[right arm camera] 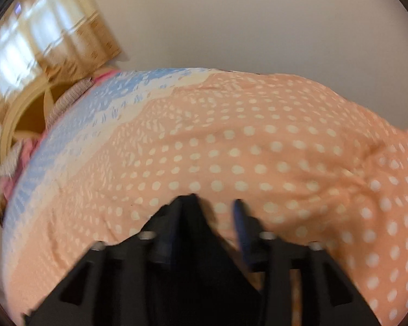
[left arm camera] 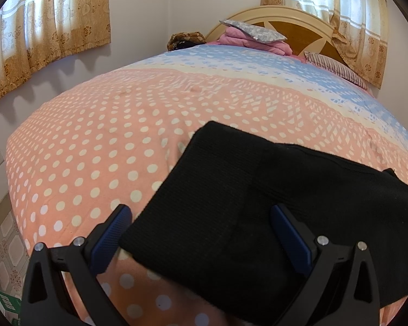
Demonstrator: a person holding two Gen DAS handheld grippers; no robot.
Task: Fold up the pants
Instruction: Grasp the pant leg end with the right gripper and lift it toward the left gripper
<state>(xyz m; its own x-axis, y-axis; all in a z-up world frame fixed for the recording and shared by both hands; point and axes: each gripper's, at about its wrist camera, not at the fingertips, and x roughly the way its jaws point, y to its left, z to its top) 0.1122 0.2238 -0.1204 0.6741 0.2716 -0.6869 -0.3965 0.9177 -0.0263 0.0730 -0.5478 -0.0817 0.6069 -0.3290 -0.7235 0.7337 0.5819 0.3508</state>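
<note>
The black pants [left arm camera: 272,184] lie folded into a thick rectangle on the pink polka-dot bedspread [left arm camera: 95,141], near its front edge. My left gripper [left arm camera: 201,213] hovers over the near left corner of the pants, jaws wide apart, with the cloth below and between its blue pads [left arm camera: 291,233] and nothing pinched. The right wrist view is blurred. There a pointed corner of the black pants [right arm camera: 201,258] sits between the jaws of my right gripper [right arm camera: 208,207], close to the left finger. Bedspread [right arm camera: 258,149] shows between the cloth and the right blue pad [right arm camera: 240,222], so the jaws stand open.
At the far end of the bed stand a wooden headboard [left arm camera: 299,31], a pink blanket [left arm camera: 247,38] with a grey pillow [left arm camera: 254,30] on it, and a striped pillow [left arm camera: 337,66]. Curtains [left arm camera: 49,32] hang on the walls. Tiled floor [left arm camera: 5,247] lies left of the bed.
</note>
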